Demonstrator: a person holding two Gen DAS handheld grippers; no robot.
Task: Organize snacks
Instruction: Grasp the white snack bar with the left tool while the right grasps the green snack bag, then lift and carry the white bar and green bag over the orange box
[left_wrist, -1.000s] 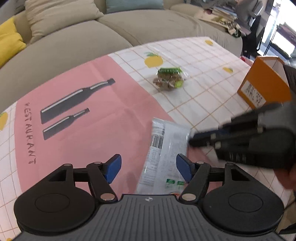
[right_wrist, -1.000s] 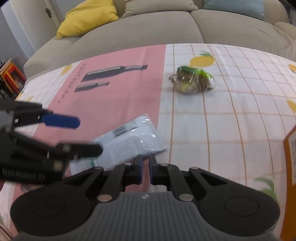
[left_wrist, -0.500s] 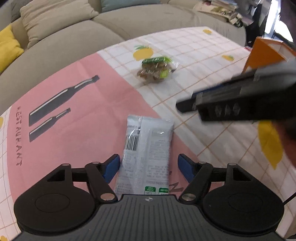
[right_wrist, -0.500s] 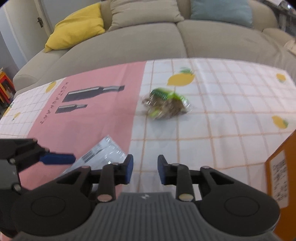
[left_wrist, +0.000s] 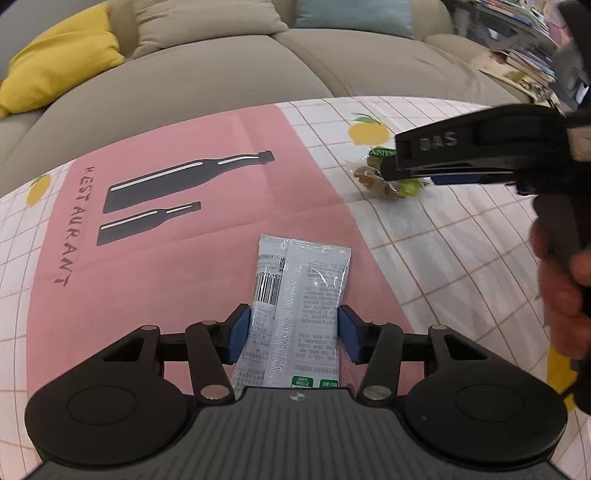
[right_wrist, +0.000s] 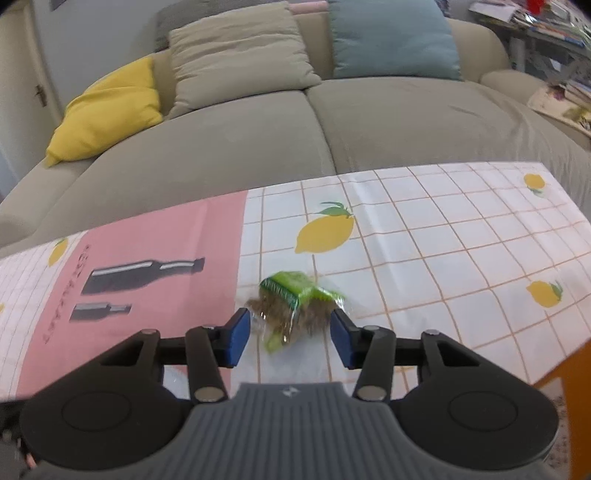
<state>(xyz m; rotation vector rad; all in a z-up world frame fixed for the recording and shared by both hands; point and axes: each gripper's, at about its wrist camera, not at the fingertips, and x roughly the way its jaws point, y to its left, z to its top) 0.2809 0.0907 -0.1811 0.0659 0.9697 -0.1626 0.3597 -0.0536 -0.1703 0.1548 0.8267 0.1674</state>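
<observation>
Left gripper (left_wrist: 293, 334) clamping white packet (left_wrist: 295, 314); right gripper (right_wrist: 290, 336) spread around blurred green bag (right_wrist: 295, 308).

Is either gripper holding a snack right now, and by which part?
Left gripper: its just-closing pads meet the white packet's long side edges, near end. Right gripper: opening around the green raisin bag, nothing held.

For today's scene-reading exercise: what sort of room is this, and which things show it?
Most likely a home living room: a beige sofa with a yellow cushion stands behind a low table under a lemon-print tablecloth.
</observation>
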